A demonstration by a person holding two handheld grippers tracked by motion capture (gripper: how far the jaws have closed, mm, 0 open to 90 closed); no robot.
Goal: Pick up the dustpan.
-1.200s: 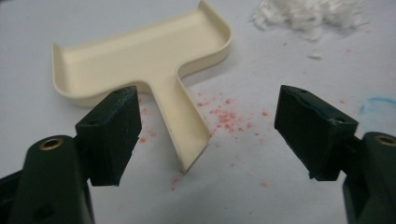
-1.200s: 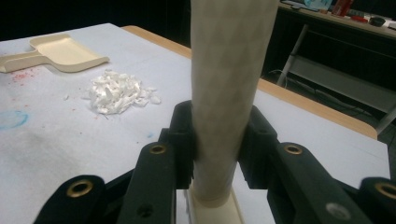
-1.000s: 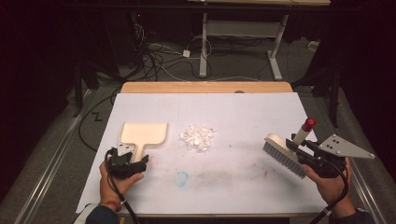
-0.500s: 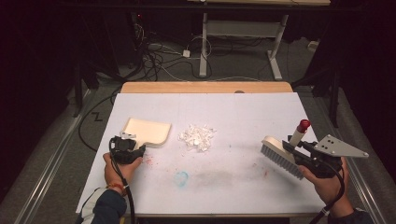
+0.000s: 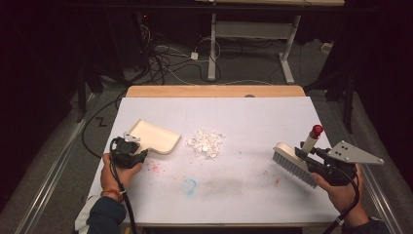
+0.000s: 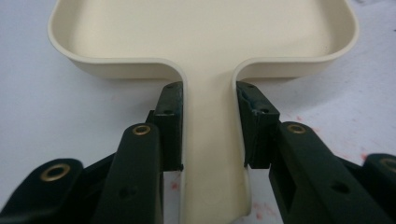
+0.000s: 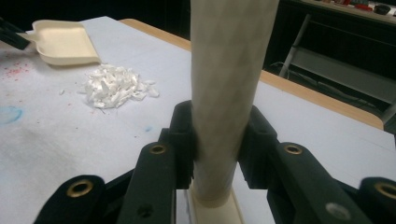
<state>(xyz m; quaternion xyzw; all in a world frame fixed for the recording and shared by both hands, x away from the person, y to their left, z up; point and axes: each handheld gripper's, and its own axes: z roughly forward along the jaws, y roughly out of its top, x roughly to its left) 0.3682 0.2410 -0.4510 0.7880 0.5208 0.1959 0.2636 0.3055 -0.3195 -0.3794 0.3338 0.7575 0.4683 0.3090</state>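
Note:
A cream dustpan (image 5: 155, 136) is at the table's left, its open mouth turned toward a small pile of white paper scraps (image 5: 207, 143). My left gripper (image 5: 140, 152) has just been closing and is shut on the dustpan handle (image 6: 210, 154), one pad on each side, with the pan (image 6: 205, 37) ahead of the jaws. At the right, my right gripper (image 5: 306, 155) is shut on the pale handle (image 7: 229, 70) of a hand brush (image 5: 292, 163) that has a red tip, bristles down above the table. The right gripper view has the scraps (image 7: 114, 86) and the dustpan (image 7: 63, 42) far off.
A white sheet (image 5: 243, 117) covers the table, with red specks and a blue ring stain (image 5: 190, 185) near the front. A wooden edge (image 5: 214, 91) runs along the far side. Cables and a desk frame are on the dark floor behind.
The left gripper closed on the dustpan handle and rose slightly. The pan swung so that its mouth faces the scraps. The right hand and brush kept still.

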